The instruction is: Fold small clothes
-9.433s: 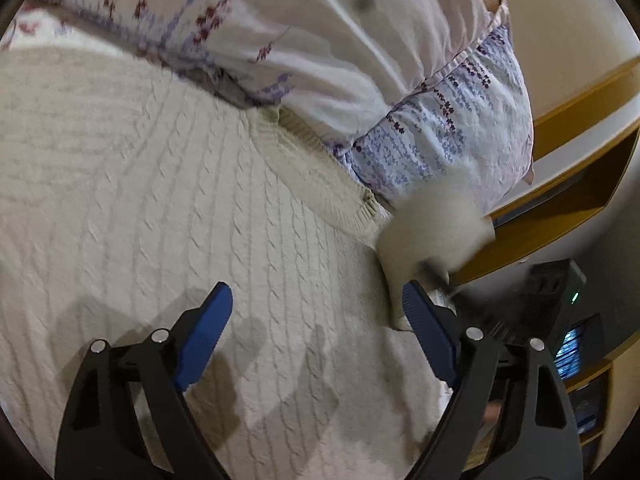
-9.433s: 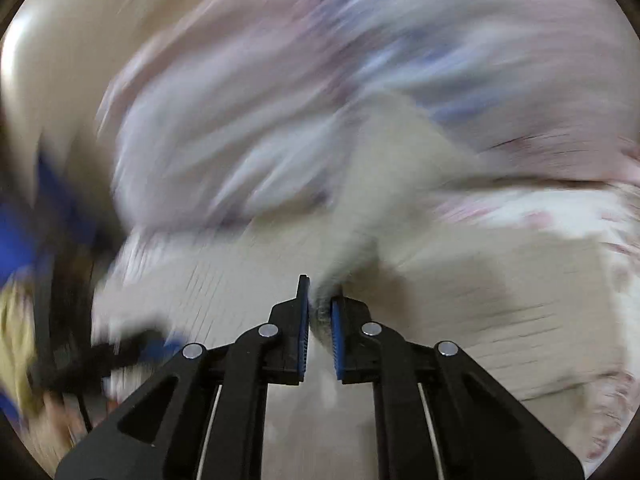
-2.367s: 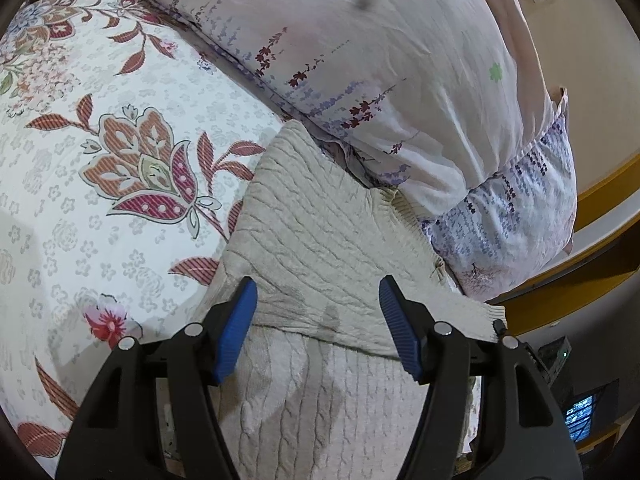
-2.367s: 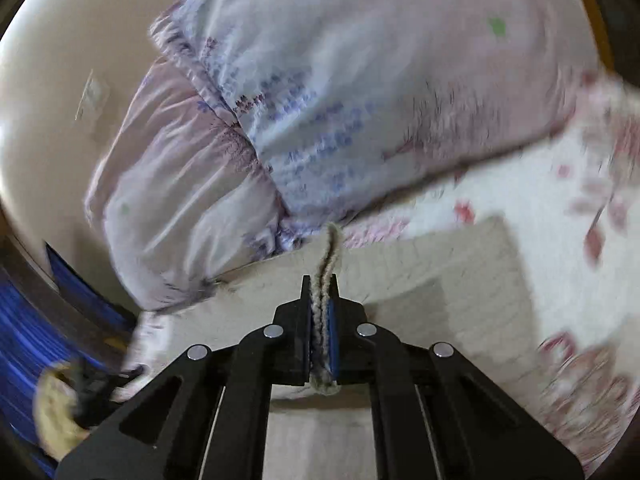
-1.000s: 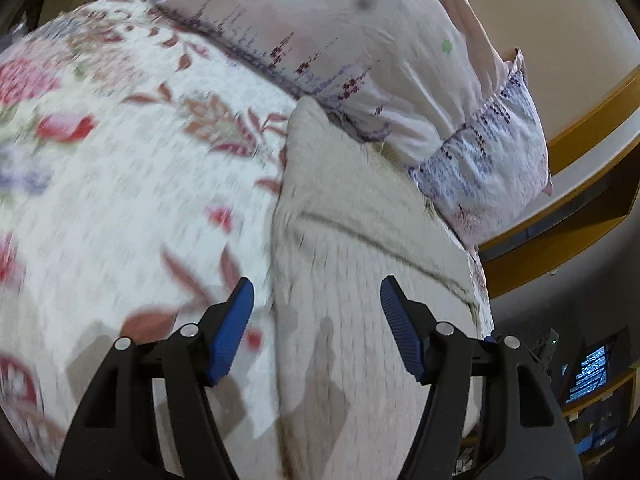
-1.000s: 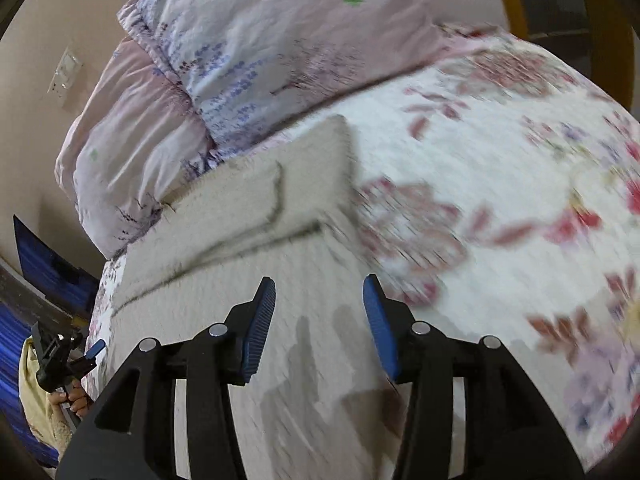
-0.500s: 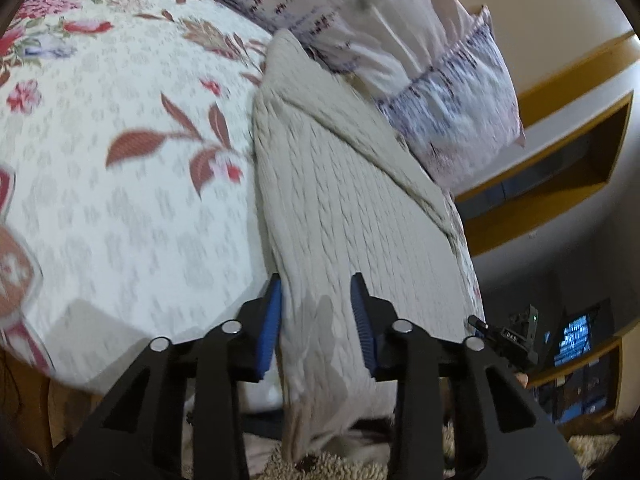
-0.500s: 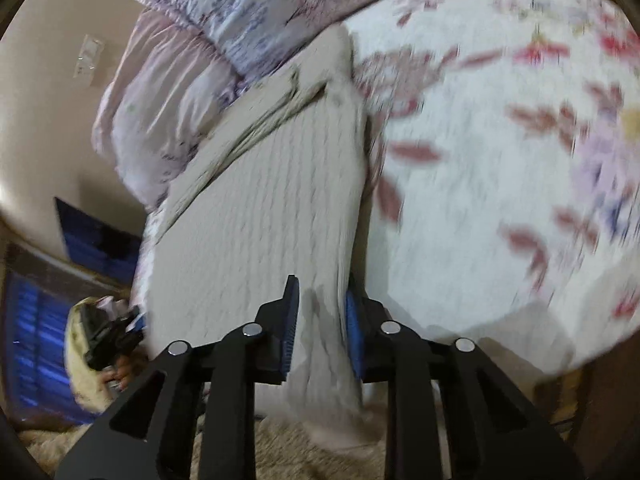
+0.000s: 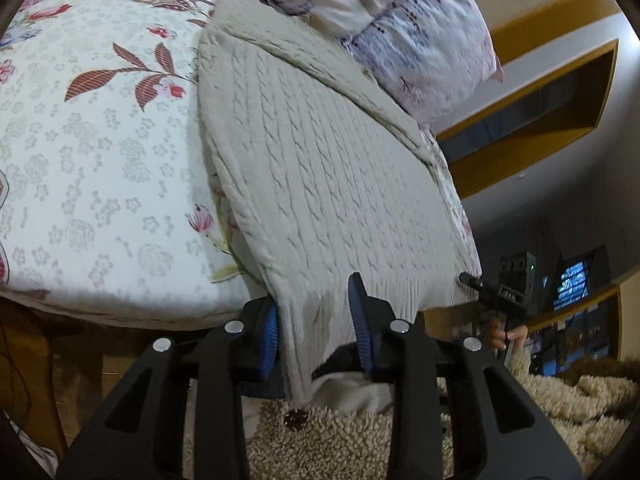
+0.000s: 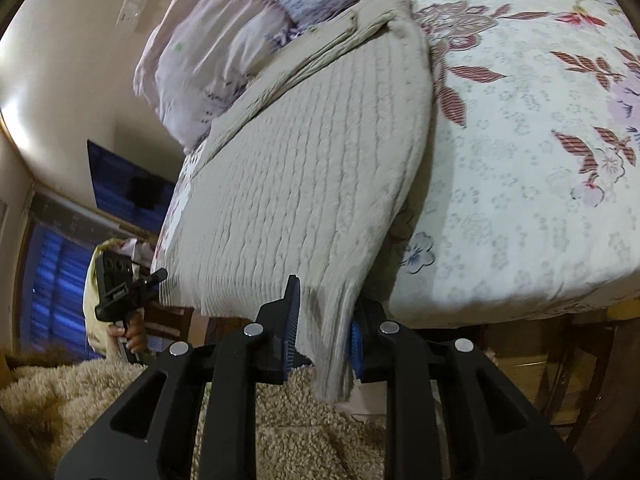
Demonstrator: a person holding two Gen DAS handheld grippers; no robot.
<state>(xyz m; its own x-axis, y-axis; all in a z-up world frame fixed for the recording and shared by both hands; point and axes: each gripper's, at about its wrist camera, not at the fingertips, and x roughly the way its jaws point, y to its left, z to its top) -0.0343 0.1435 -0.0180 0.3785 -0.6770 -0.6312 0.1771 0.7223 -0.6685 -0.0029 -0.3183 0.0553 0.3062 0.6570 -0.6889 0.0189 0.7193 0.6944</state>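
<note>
A cream cable-knit sweater lies spread on the flowered bed, its sleeves folded across the top by the pillows; its hem hangs over the near bed edge. My left gripper straddles the hem's left corner, jaws partly closed with the knit between the blue pads. My right gripper straddles the hem's right corner of the sweater the same way. Each gripper shows small in the other's view at the opposite corner.
Flowered bedspread covers the bed. Lilac pillows lie against the wall beyond the sweater. A shaggy beige rug lies below the bed edge. A wooden shelf and a lit screen stand at the side.
Both grippers dropped back from the sweater's top to its hem at the bed edge. The right let go of the sleeve. Both jaws have narrowed around the hem corners.
</note>
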